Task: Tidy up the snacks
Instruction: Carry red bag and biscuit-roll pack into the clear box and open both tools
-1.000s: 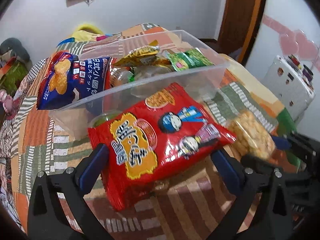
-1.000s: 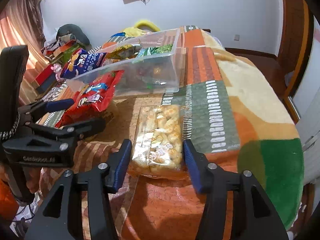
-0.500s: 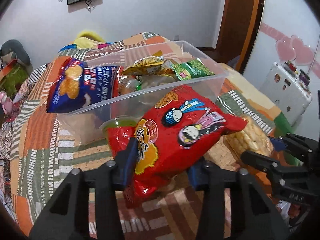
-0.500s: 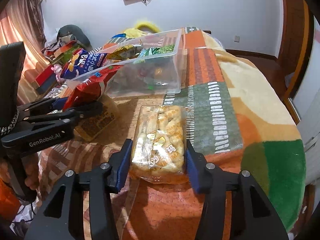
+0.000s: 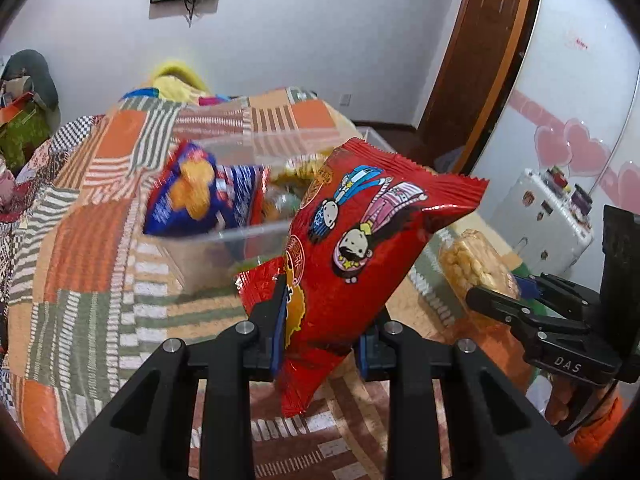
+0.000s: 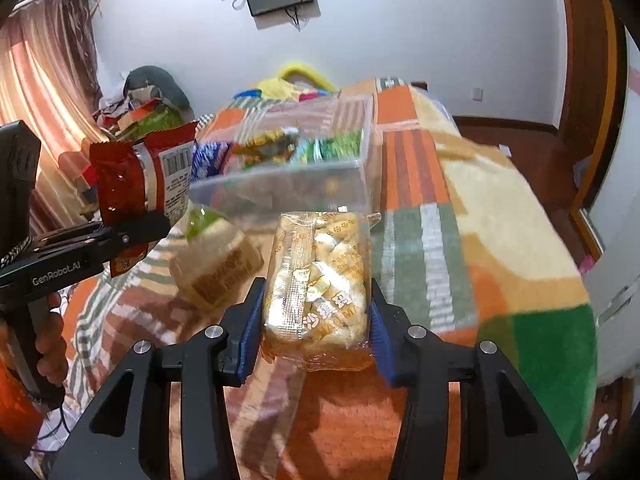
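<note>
lifted off the blanket now, red snack bag (image 5: 360,240) pinched by left hand-held gripper (image 5: 322,332); right hand-held gripper (image 6: 316,320) clamps the clear puff pack (image 6: 320,284), both likely bound for the clear bin (image 6: 280,184) at frame centre.

The bin (image 6: 280,176) sits toward the far end of the blanket (image 6: 500,216), packed with snack packets. In front of it, the left gripper (image 5: 320,320) holds one bag (image 5: 360,240) above the blanket, and to its right the right gripper (image 6: 316,320) grips a clear pack (image 6: 320,288); a small box (image 6: 216,264) lies between them.

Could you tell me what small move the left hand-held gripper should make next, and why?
Probably carry the red bag forward over the clear bin and release: the left hand-held gripper is shut on it, the bag is lifted, and the bin lies just ahead.
</note>
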